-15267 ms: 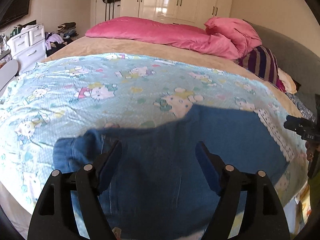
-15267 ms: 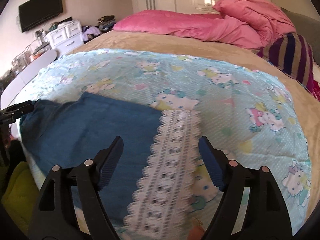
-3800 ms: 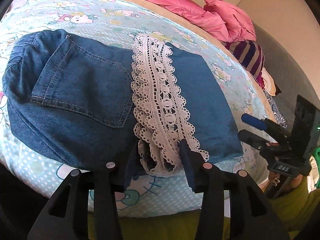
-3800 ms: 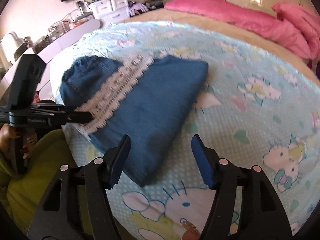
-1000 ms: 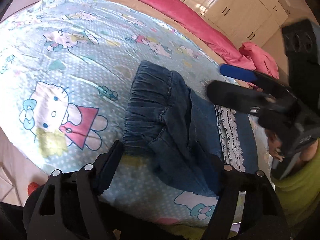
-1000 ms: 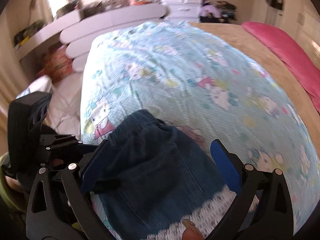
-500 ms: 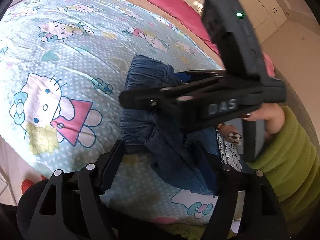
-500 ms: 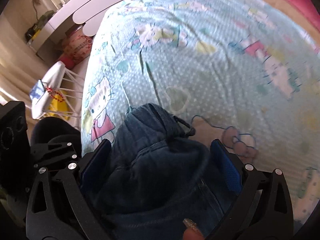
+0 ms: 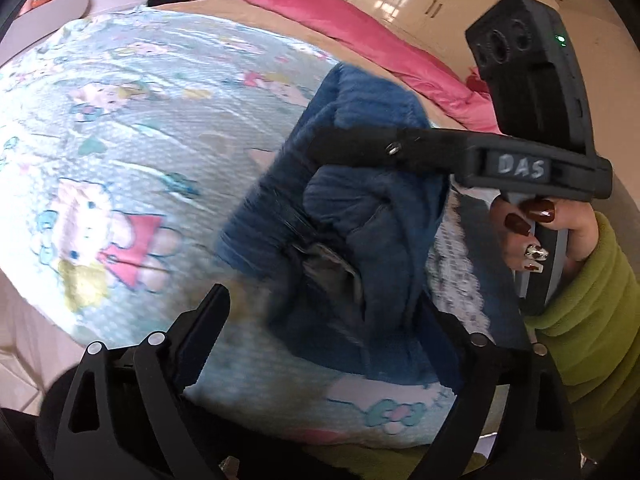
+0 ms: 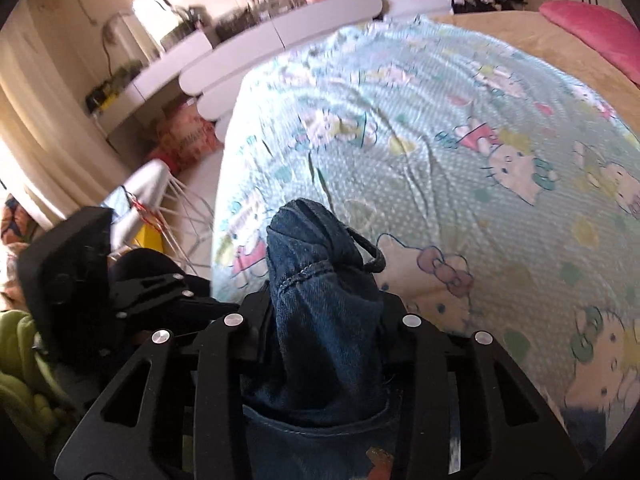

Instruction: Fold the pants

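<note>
The pants (image 9: 360,216), blue denim with a strip of white lace (image 9: 452,264), lie near the edge of the bed (image 10: 460,152), on a pale blue cartoon-print sheet (image 9: 132,128). In the right wrist view the right gripper (image 10: 326,320) has its jaws closing on a bunched fold of the denim, which stands up between them toward 12 o'clock with a small loop sticking out at 2 o'clock; the fabric fills the gap and both sides press on it. In the left wrist view that same gripper reaches in from 3 o'clock, held by a hand (image 9: 540,228) in a green sleeve (image 9: 592,320), and lifts the waistband end off the sheet. The left gripper (image 9: 332,320) sits low at 6 o'clock with its jaws wide and opening; denim lies between them, but they do not pinch it. A pink quilt (image 9: 360,28) lies across the far side of the bed at 1 o'clock.
</note>
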`<control>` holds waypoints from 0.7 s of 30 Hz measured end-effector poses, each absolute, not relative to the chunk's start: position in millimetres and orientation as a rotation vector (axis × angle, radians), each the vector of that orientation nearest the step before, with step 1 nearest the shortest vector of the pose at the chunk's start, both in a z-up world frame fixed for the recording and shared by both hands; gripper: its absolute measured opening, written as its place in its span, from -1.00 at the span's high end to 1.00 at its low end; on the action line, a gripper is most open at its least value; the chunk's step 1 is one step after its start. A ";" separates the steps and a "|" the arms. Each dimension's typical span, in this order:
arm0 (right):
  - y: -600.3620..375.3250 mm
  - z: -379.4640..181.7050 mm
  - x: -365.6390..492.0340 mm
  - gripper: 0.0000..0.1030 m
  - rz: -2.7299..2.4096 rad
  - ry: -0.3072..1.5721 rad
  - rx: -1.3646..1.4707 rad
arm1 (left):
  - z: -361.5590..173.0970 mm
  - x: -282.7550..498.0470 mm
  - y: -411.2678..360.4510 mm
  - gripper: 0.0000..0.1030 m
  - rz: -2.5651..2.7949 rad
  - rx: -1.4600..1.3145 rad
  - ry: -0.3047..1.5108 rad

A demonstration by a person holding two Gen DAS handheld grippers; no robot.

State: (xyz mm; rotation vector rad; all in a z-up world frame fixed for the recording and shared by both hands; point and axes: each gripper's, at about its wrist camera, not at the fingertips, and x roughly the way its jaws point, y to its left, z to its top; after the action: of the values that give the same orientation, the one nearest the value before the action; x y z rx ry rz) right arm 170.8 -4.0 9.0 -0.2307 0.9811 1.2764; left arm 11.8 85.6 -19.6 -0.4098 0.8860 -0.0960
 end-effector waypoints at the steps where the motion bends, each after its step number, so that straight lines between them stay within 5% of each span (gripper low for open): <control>1: -10.6 11.7 169.9 0.42 1.273 0.973 -0.223 | -18.6 12.2 79.0 -0.72 -0.106 -0.399 0.886; 21: -140.1 29.4 161.0 0.39 1.200 0.867 -0.054 | -5.0 30.8 5.9 -0.73 -0.315 -0.414 0.865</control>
State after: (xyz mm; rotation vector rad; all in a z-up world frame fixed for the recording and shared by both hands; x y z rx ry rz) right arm 161.0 -140.2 29.4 -0.0536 0.8674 1.2003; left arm 30.8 5.9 -5.0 -0.4139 0.8646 -0.3148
